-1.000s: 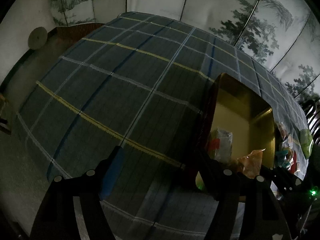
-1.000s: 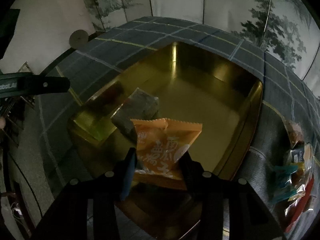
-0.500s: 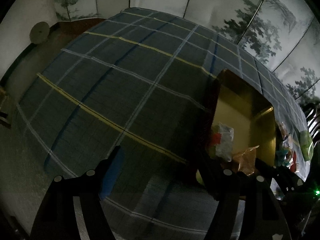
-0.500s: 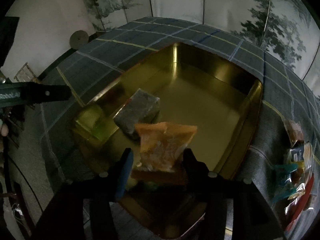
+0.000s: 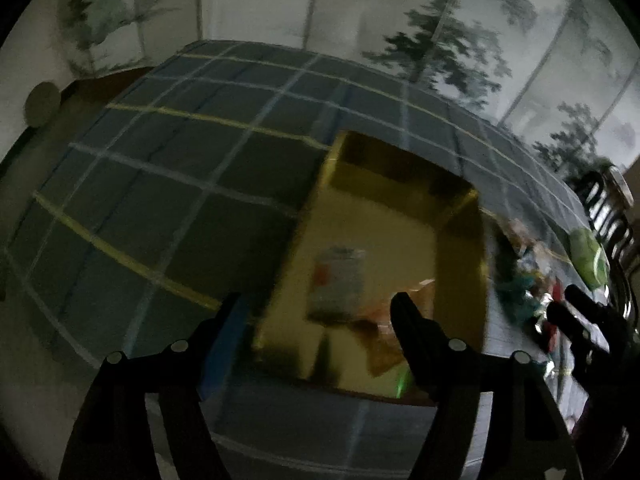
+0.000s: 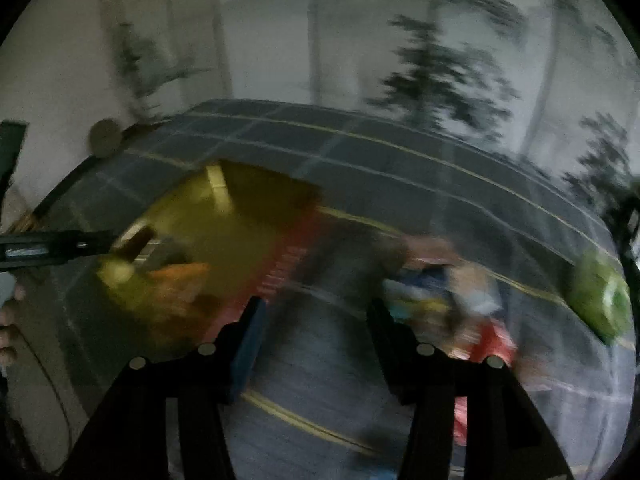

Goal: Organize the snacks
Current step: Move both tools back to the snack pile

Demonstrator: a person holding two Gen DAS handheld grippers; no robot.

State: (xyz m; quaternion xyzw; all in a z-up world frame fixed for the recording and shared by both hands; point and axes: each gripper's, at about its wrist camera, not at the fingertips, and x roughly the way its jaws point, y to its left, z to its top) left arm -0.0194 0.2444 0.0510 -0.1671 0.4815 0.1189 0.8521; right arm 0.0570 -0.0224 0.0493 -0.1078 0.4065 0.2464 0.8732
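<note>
A gold tin box [image 5: 460,240] stands open on the plaid tablecloth. Inside lie a grey-white snack packet [image 5: 340,280] and an orange snack packet [image 5: 404,312]. In the right wrist view the box [image 6: 240,240] is at the left with the orange packet [image 6: 180,276] in it. My left gripper [image 5: 320,312] is open and empty, over the box's near left corner. My right gripper [image 6: 316,320] is open and empty, above bare cloth between the box and a pile of loose snacks [image 6: 452,300]. The pile also shows in the left wrist view [image 5: 528,284].
A green packet [image 6: 600,300] lies at the far right of the table, and it also shows in the left wrist view [image 5: 588,256]. A folding screen with painted trees stands behind the table. A dark chair back [image 5: 608,212] is at the right edge.
My right gripper let go of the orange packet, which now lies in the box, and swung right towards the snack pile. My left gripper moved right, over the box's corner.
</note>
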